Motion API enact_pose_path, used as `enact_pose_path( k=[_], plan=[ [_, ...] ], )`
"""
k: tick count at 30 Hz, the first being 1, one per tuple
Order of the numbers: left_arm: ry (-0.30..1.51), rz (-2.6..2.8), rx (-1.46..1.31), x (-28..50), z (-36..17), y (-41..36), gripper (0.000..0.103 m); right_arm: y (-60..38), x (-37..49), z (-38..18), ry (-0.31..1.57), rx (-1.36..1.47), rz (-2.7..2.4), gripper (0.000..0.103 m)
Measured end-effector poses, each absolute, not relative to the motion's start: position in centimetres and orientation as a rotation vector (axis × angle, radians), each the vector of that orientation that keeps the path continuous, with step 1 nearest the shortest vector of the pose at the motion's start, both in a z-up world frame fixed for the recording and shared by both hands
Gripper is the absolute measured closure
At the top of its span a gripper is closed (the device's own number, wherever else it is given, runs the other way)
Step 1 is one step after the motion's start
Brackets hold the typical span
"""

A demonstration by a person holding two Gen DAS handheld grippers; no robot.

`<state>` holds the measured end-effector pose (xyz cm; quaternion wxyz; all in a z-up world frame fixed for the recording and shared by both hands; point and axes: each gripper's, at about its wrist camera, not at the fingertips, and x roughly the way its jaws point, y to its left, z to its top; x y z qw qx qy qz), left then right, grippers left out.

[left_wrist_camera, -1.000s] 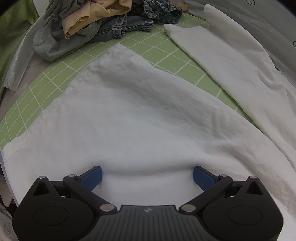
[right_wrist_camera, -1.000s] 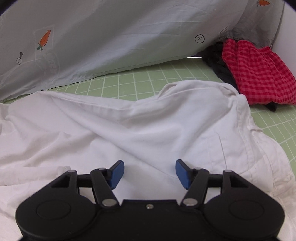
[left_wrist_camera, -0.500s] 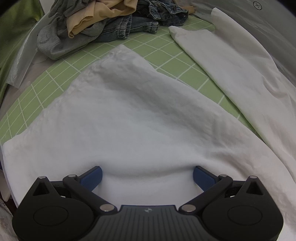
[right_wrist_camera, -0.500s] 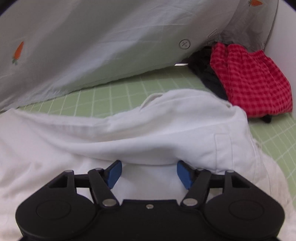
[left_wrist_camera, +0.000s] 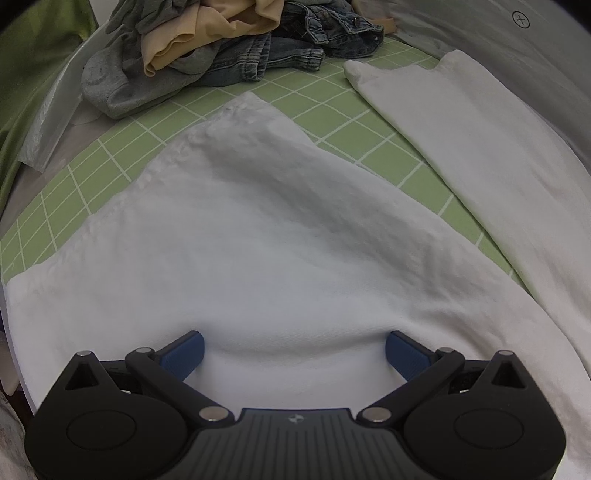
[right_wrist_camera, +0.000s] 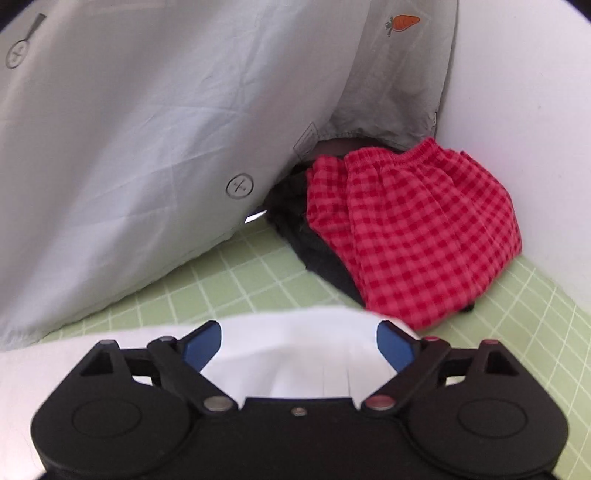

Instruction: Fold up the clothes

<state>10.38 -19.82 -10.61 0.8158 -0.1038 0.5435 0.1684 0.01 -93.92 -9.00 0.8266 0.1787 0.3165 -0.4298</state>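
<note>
White garment (left_wrist_camera: 280,236) lies flat on green grid mat (left_wrist_camera: 110,162). Left gripper (left_wrist_camera: 294,350) sits on it, blue pads pressing cloth, jaws wide, nothing pinched. Right gripper (right_wrist_camera: 298,345) jaws just opened wide; white cloth between pads, not squeezed. Red checked cloth (right_wrist_camera: 410,229) near far corner. Clothes pile (left_wrist_camera: 221,48) at far end.

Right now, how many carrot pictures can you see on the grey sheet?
1. The carrot is printed near the top right of the grey sheet, above the red checked cloth. More may be hidden in folds or outside the pictures.
</note>
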Motion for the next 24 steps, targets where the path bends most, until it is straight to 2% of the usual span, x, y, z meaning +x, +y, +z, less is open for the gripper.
enact_pose_path(
  k=[3, 10, 18, 21, 23, 24],
  plan=[
    [1.176, 0.356, -0.227, 11.3, -10.4, -19.7, 0.000, -90.2, -1.9, -9.9, 0.734, 0.387, -0.860, 0.004],
    [1.004, 0.282, -0.117, 16.8, -7.3, -20.4, 0.000, -84.8, -3.6, -11.3, 0.856, 0.279, -0.862, 0.001],
    [0.948, 0.318, -0.162, 26.5, -8.3, -18.7, 0.001, -83.5, -2.4, -10.6, 0.886, 0.314, -0.900, 0.000],
    [0.935, 0.321, -0.201, 29.4, -9.0, -18.0, 0.011, -82.9, -1.3, -10.3, 0.910, 0.269, -0.901, 0.000],
    [0.931, 0.311, -0.206, 31.0, -9.5, -17.6, 0.023, -82.5, -0.5, -10.0, 0.926, 0.237, -0.900, 0.000],
    [0.924, 0.313, -0.197, 31.6, -9.7, -17.6, 0.025, -82.2, 0.0, -10.0, 0.935, 0.217, -0.896, 0.000]
  ],
)
